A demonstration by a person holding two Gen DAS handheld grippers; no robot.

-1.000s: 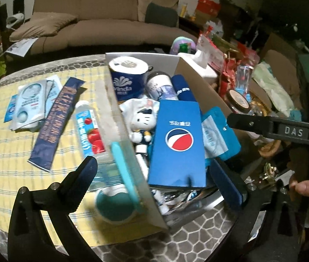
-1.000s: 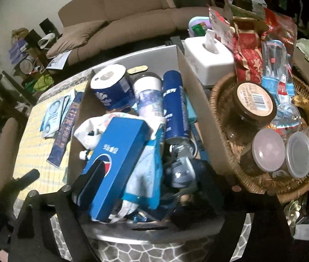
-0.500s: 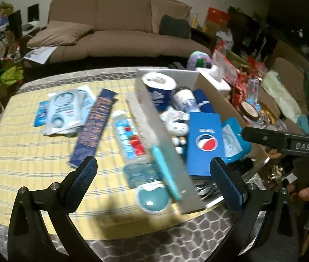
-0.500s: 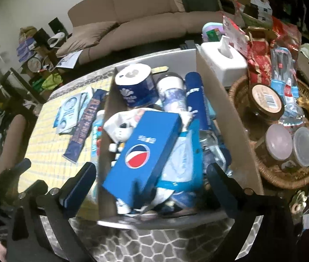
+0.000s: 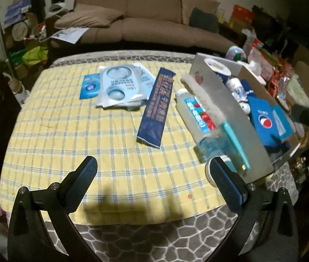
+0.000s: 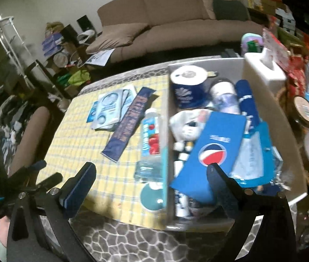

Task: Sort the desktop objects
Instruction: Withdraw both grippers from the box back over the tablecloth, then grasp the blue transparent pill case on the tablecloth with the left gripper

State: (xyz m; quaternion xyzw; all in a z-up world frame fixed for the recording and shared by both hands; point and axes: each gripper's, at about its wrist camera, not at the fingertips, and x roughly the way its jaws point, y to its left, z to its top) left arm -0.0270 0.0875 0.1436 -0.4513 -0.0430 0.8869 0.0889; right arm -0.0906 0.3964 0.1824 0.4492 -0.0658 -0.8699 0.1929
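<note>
**Both grippers empty above bench**

Left gripper (image 5: 152, 174): fingers spread wide, holding nothing, over yellow checked cloth (image 5: 89, 135). Right gripper (image 6: 151, 182): fingers wide apart, empty. Cardboard box (image 6: 285, 118) at bench right, holding Pepsi carton (image 6: 215, 150) and tissue roll (image 6: 187, 85). Drink bottle (image 5: 195, 118) and navy packet (image 5: 156, 104) lie on cloth beside box.

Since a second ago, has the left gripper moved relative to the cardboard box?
Yes. The left gripper has pulled back and leftward: the cardboard box, earlier centered between its jaws, now sits beyond the right one.
</note>
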